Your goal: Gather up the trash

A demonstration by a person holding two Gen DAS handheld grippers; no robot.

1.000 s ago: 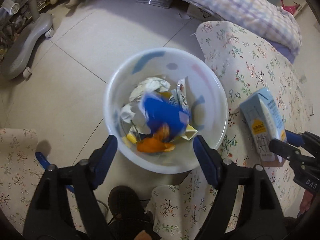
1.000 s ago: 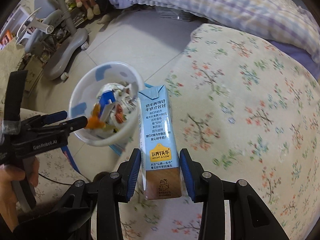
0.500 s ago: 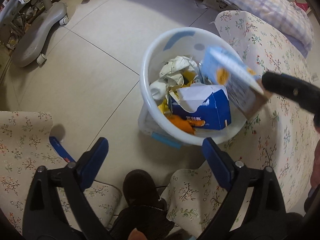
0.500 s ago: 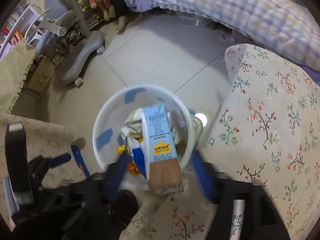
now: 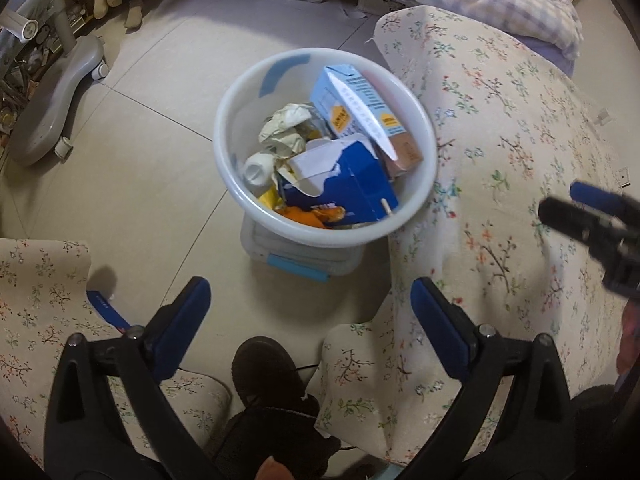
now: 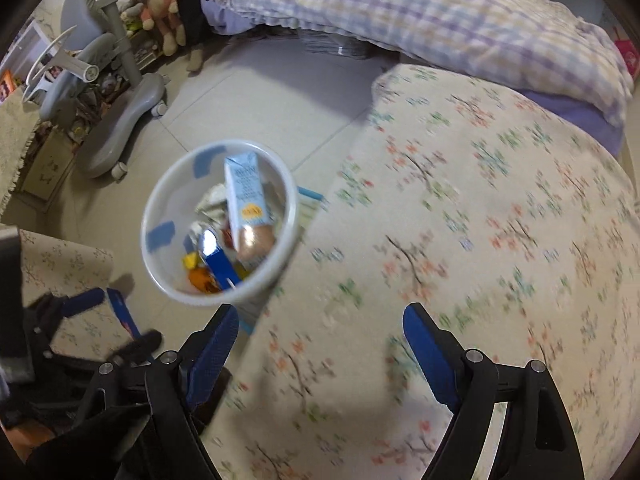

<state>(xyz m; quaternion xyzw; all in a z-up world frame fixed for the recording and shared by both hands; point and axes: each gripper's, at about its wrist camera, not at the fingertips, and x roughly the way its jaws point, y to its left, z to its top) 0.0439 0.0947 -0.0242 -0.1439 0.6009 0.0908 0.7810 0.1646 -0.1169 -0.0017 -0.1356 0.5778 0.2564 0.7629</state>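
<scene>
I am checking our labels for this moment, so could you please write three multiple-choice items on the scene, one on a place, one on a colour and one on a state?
1. Where is the light blue milk carton?
A. Lying on the flowered cloth
B. Inside the white bin
C. On the floor tiles

2. What colour is the torn box lying in the bin?
A. Dark blue
B. Red
C. Green

3. How does the right tool stand?
A. Shut on the carton
B. Shut on nothing
C. Open and empty

Answers:
1. B, since the carton leans among the rubbish inside the bin's rim.
2. A, as its outer faces are dark blue with a white torn inside.
3. C, because its blue pads stand wide apart over the flowered cloth, having just opened, with nothing between them.
</scene>
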